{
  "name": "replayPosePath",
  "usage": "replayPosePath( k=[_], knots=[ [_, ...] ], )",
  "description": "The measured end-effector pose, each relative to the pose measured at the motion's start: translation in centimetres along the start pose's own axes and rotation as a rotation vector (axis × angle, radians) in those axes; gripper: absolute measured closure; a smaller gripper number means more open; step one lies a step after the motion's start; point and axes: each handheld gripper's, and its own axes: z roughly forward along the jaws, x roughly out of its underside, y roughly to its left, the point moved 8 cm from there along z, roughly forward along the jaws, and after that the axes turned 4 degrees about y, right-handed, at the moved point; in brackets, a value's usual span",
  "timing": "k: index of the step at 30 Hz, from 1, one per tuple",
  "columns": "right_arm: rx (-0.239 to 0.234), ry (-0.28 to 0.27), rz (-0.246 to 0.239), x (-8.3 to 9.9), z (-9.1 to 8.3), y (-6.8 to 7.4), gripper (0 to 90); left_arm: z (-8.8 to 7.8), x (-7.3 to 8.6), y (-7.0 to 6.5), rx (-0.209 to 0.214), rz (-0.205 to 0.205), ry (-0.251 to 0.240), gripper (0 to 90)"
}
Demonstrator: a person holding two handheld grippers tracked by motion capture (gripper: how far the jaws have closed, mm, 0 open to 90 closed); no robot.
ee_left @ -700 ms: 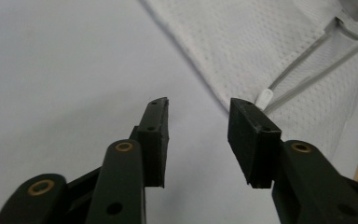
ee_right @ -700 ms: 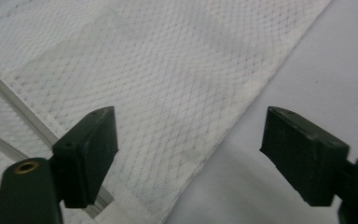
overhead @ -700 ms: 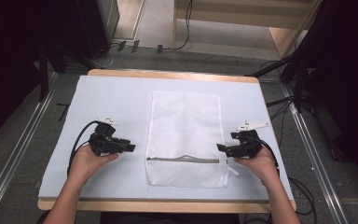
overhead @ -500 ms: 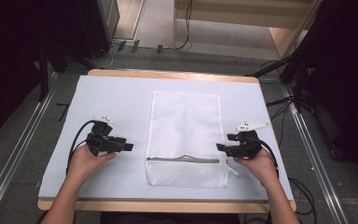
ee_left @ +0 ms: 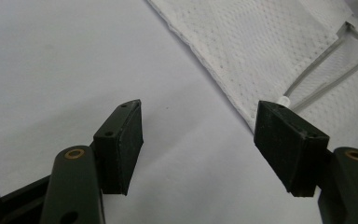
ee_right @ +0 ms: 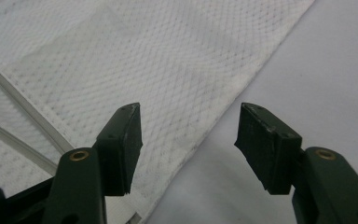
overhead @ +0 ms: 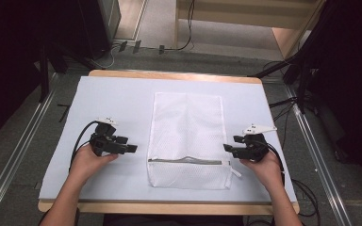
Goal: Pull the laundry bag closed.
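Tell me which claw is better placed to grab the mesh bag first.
Probably right: the right claw, open, is at the mesh bag edge beside the zipper. The open left claw sits apart from it.

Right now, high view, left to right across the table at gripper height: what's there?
left gripper → bare light-blue mat → white mesh bag → right gripper, both with open jaws pointing inward at the bag.

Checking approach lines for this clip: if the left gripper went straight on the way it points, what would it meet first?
Probably the left edge of the white mesh zip bag. The left gripper, jaws open, points right across bare light-blue mat toward it. Height above the mat is unclear.
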Motion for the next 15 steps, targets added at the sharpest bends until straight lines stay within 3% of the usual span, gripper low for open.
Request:
replayPosePath(
  k=[3,8,15],
  knots=[
    [0.001,0.011,-0.011,0.41,0.07,-0.22,40.3,0.09,0.04,0.21,-0.007,-0.027,0.016,33.7],
    [-0.004,0.029,0.007,0.83,0.13,-0.52,39.8,0.16,0.01,0.38,-0.036,-0.002,0.012,33.8],
    [-0.001,0.017,0.010,0.93,-0.40,-0.74,39.8,0.10,0.03,0.48,-0.040,0.002,0.005,33.7]
  ],
)
